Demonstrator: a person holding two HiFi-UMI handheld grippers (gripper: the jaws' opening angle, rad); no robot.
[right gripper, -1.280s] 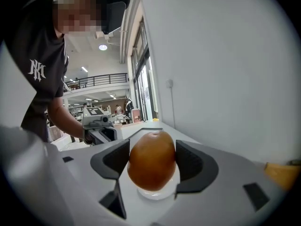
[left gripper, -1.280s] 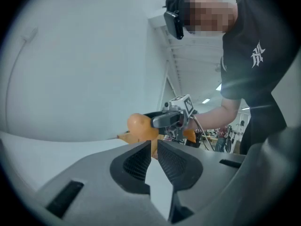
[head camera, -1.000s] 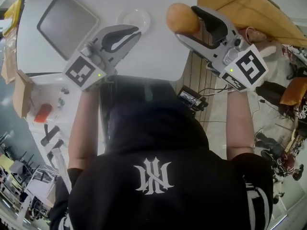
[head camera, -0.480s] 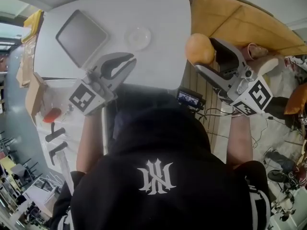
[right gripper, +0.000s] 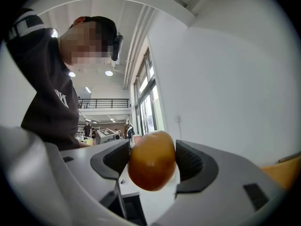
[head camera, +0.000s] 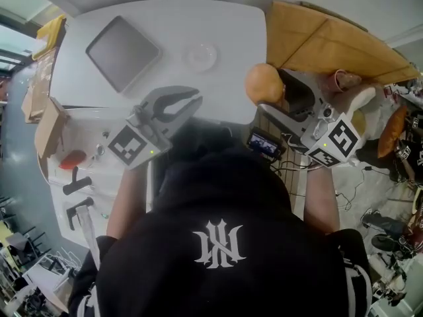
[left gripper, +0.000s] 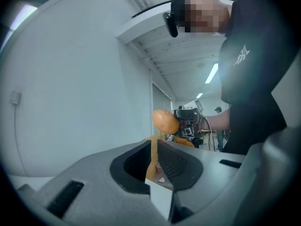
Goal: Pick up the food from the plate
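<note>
A rounded orange-brown piece of food (head camera: 264,84) is clamped between the jaws of my right gripper (head camera: 269,90), which is held in the air off the table's right edge. In the right gripper view the food (right gripper: 151,160) fills the gap between the ribbed pads. The small white plate (head camera: 200,57) on the white table (head camera: 231,32) is bare. My left gripper (head camera: 193,102) hovers over the table's near edge, its jaws almost touching with nothing between them. From the left gripper (left gripper: 154,147) view the food (left gripper: 164,121) shows beyond the jaw tips.
A grey tray (head camera: 123,53) lies on the table left of the plate. Brown paper sheets (head camera: 330,45) lie right of the table. A small device with a screen (head camera: 264,144) sits below the right gripper. Clutter fills a shelf (head camera: 66,157) on the left.
The right gripper, still holding the food, has come away from the table towards the person's body. The left gripper has drifted a little to the right.
</note>
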